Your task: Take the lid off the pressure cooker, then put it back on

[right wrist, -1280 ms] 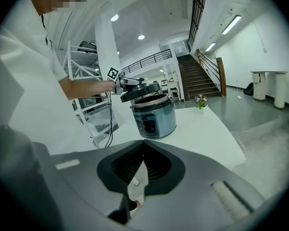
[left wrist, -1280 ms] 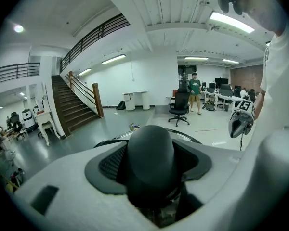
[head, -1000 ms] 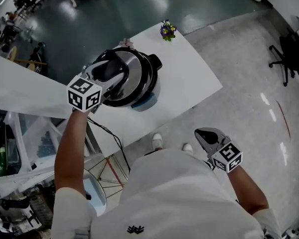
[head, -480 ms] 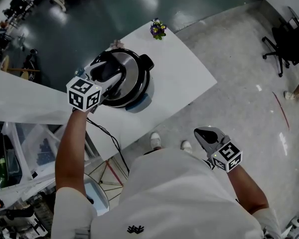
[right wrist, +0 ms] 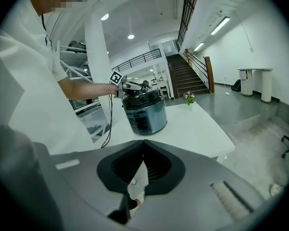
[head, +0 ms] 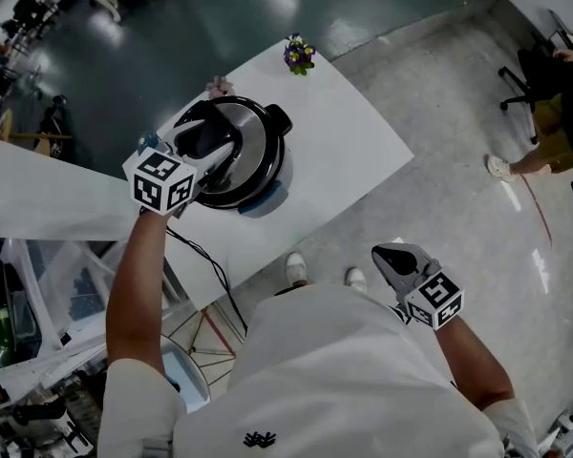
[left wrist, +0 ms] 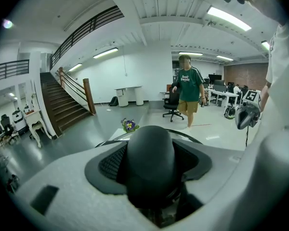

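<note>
Cooker: pressure cooker [head: 270, 175] stands on the white table [head: 344, 151], lid [head: 248, 156] on top.
Left gripper [head: 208, 139]: fingers clenched on the lid's black knob [left wrist: 149, 160].
Right gripper [head: 390, 256]: fingers pressed together, empty, low by the hip.
Around: purple flowers [head: 298, 53] at the far corner; black cable [head: 205, 260] hanging off the near edge.
Writing: the cooker's front panel is too small to read.

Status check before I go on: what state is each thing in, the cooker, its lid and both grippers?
Silver pressure-cooker lid: appears seated on the pot; lock not visible.
Blue-grey pressure cooker pot: upright on the white table, covered.
Left gripper: shut on the lid's black knob.
Right gripper: shut, empty, at the person's side.
</note>
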A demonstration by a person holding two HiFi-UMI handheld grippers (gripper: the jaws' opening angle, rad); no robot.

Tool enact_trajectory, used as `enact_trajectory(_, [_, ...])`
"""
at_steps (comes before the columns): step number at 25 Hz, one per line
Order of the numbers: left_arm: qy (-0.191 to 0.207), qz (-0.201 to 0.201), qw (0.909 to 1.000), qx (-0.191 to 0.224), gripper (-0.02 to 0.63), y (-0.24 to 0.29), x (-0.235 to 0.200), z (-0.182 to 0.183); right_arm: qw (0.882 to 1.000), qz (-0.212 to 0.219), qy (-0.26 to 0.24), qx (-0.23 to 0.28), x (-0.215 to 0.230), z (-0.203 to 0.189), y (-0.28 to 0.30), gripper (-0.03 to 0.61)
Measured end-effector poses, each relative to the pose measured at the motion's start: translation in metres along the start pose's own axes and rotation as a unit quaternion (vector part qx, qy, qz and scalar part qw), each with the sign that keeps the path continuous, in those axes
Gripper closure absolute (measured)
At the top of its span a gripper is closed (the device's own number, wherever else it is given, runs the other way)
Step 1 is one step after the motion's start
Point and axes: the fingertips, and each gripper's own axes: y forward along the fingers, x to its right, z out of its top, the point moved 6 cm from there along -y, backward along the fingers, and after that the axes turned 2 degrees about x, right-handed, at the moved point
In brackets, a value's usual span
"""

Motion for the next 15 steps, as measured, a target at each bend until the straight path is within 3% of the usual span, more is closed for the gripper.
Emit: enact_trajectory(15, [0.004,-0.007,1.0,0.0,0.322,0.0,0.0,0.0,1.0,0.011,-0.012,-0.003,-0.006,0.008,0.012,0.565])
